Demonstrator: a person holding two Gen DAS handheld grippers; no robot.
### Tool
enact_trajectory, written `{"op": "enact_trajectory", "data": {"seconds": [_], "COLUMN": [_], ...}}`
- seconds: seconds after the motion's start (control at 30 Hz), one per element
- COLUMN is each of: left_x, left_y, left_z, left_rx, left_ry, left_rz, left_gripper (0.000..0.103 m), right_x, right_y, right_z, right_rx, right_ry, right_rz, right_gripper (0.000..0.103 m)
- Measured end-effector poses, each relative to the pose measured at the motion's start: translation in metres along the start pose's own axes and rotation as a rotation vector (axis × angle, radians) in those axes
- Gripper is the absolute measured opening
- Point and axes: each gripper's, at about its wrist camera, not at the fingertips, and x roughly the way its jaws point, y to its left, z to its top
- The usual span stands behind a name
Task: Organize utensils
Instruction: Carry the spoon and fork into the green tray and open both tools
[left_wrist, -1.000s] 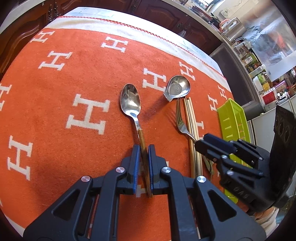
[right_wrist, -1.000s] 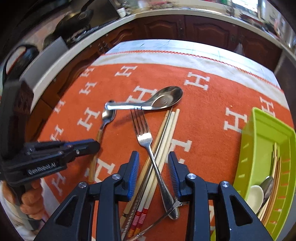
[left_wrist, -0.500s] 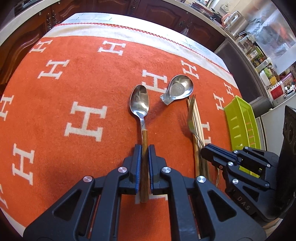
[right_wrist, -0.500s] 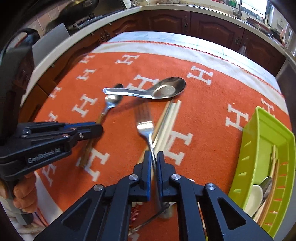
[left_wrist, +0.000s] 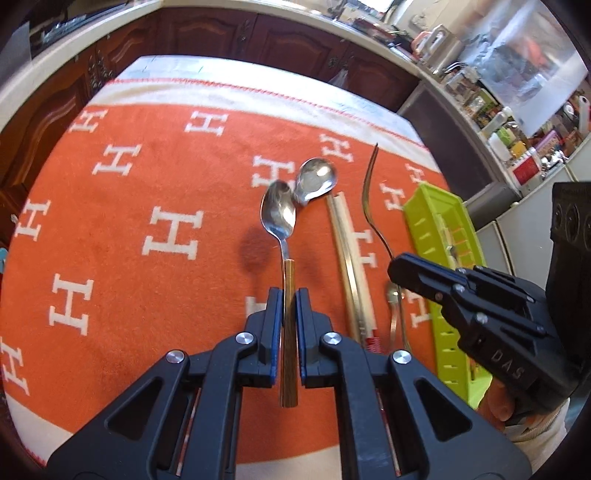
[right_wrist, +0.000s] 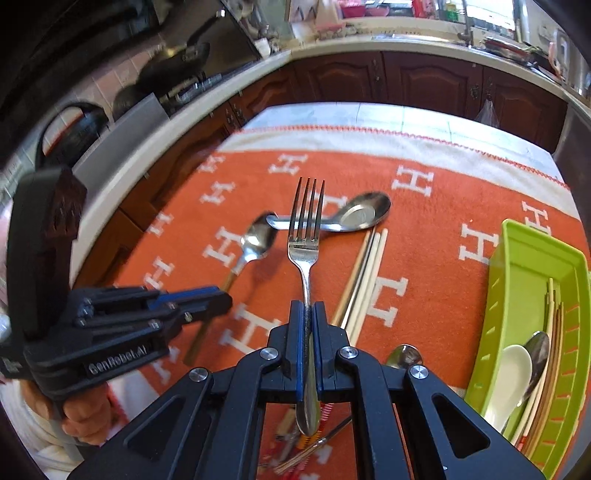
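Your left gripper (left_wrist: 289, 314) is clamped on the wooden handle of the teaspoon (left_wrist: 279, 216); its bowl points away from you and casts a shadow on the orange H-pattern blanket (left_wrist: 129, 192), so it looks lifted clear, though I can't be sure from this angle. Just right of the teaspoon bowl, a steel soup spoon (left_wrist: 316, 179) lies flat on the blanket. Next right, the chopsticks (left_wrist: 351, 266) lie side by side, running toward you. Your right gripper (right_wrist: 308, 321) has its jaws closed on the fork (right_wrist: 306, 229) at the handle, tines forward and raised above the soup spoon and chopsticks. A second steel spoon (right_wrist: 404, 356) sits just right of that gripper. Far right, the green utensil tray (right_wrist: 517, 240) holds a white ceramic spoon (right_wrist: 511, 373), a metal spoon and more chopsticks.
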Motion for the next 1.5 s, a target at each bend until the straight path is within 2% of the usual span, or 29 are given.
{"op": "enact_trajectory", "data": {"seconds": [0.2,0.43,0.57,0.7,0.8,0.97,1.2,1.3,1.37,1.43,1.5], "left_x": [-0.034,-0.06,-0.061,-0.051,-0.034,0.008,0.053,0.063,0.067,0.065,0.06], "left_y": [-0.027,-0.067,-0.098,-0.134,-0.166,-0.202,-0.225,-0.227,-0.226,-0.224,-0.223], "left_z": [0.0,0.004,0.007,0.009,0.011,0.012,-0.003,-0.012,-0.021,-0.027,-0.033], "left_rx": [0.059,0.121,0.165,0.211,0.248,0.277,0.292,0.293,0.294,0.302,0.313], "left_ry": [-0.053,-0.079,-0.079,-0.069,-0.054,-0.001,0.087,0.138,0.18,0.198,0.207], "left_rz": [-0.032,-0.081,-0.106,-0.132,-0.143,-0.114,-0.062,-0.076,-0.088,-0.085,-0.1], "left_gripper": [0.005,0.005,0.005,0.005,0.005,0.005,0.005,0.005,0.005,0.005,0.005], "right_x": [-0.042,-0.099,-0.129,-0.142,-0.142,-0.133,-0.114,-0.105,-0.107,-0.107,-0.11], "right_y": [-0.003,-0.02,-0.042,-0.078,-0.106,-0.14,-0.164,-0.173,-0.178,-0.18,-0.18], "right_z": [0.007,0.002,-0.011,-0.035,-0.055,-0.084,-0.106,-0.106,-0.107,-0.104,-0.101], "right_rx": [0.075,0.169,0.228,0.297,0.344,0.394,0.424,0.458,0.477,0.489,0.491], "right_ry": [-0.09,-0.189,-0.213,-0.192,-0.14,-0.043,0.05,0.067,0.055,0.034,0.011], "right_rz": [0.023,0.04,0.003,-0.076,-0.135,-0.204,-0.266,-0.265,-0.263,-0.26,-0.257], "right_gripper": [0.004,0.004,0.004,0.004,0.004,0.004,0.004,0.005,0.008,0.021,0.025]}}
